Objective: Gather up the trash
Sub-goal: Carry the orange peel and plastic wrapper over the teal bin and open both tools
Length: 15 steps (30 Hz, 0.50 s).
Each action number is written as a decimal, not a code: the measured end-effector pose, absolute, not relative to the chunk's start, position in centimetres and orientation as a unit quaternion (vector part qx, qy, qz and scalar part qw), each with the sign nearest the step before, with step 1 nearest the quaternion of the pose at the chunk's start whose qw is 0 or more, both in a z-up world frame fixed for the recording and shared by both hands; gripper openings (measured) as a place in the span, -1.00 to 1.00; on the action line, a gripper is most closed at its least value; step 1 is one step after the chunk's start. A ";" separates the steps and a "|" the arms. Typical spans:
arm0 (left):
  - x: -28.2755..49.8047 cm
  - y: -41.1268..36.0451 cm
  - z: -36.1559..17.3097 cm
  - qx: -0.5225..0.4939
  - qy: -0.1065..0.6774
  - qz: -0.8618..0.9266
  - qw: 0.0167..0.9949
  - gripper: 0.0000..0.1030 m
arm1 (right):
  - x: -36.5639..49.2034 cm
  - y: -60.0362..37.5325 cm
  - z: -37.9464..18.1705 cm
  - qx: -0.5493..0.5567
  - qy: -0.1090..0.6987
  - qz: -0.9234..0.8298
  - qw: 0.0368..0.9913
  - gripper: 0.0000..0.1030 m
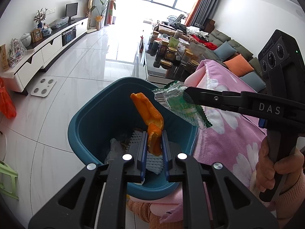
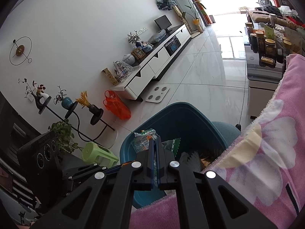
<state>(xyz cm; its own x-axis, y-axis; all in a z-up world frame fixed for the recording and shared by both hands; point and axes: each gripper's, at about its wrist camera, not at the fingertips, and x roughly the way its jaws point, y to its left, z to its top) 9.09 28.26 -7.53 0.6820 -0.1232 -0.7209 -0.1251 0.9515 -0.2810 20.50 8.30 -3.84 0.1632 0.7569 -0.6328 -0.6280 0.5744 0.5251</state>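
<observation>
My left gripper (image 1: 154, 135) is shut on a piece of orange peel (image 1: 151, 117) and holds it over the blue trash bin (image 1: 85, 126). My right gripper (image 1: 187, 92) comes in from the right, shut on a green and clear snack wrapper (image 1: 181, 106), at the bin's right rim. In the right wrist view the right gripper (image 2: 154, 140) pinches the wrapper (image 2: 144, 141) above the bin (image 2: 183, 118). White paper and foam trash (image 1: 152, 162) lie inside the bin.
A pink flowered blanket (image 1: 228, 133) lies right of the bin. A glass table with jars (image 1: 171, 55) stands beyond it. A white scale (image 1: 43, 87), an orange bag (image 2: 117, 105) and a green stool (image 2: 99, 154) sit on the tiled floor by the TV cabinet (image 1: 47, 47).
</observation>
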 end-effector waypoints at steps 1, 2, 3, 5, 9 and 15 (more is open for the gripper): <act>9.2 28.3 -7.7 -0.157 0.399 0.001 0.903 -0.72 | 20.6 8.4 -4.0 0.069 0.461 0.454 0.759 -0.97; 9.4 28.4 -7.9 -0.159 0.400 0.001 0.903 -0.72 | 20.6 8.5 -4.1 0.069 0.463 0.452 0.759 -0.96; 9.6 28.4 -8.0 -0.160 0.400 0.000 0.902 -0.72 | 20.7 8.5 -4.2 0.069 0.465 0.450 0.759 -0.94; 9.7 28.4 -8.3 -0.161 0.402 0.000 0.901 -0.71 | 21.0 8.8 -4.5 0.071 0.475 0.446 0.756 -0.89; 10.2 28.5 -8.9 -0.165 0.405 0.005 0.899 -0.68 | 21.3 9.0 -5.0 0.071 0.484 0.438 0.755 -0.87; 10.1 28.3 -8.5 -0.161 0.395 0.008 0.904 -0.68 | 20.7 7.8 -4.1 0.070 0.468 0.440 0.763 -0.75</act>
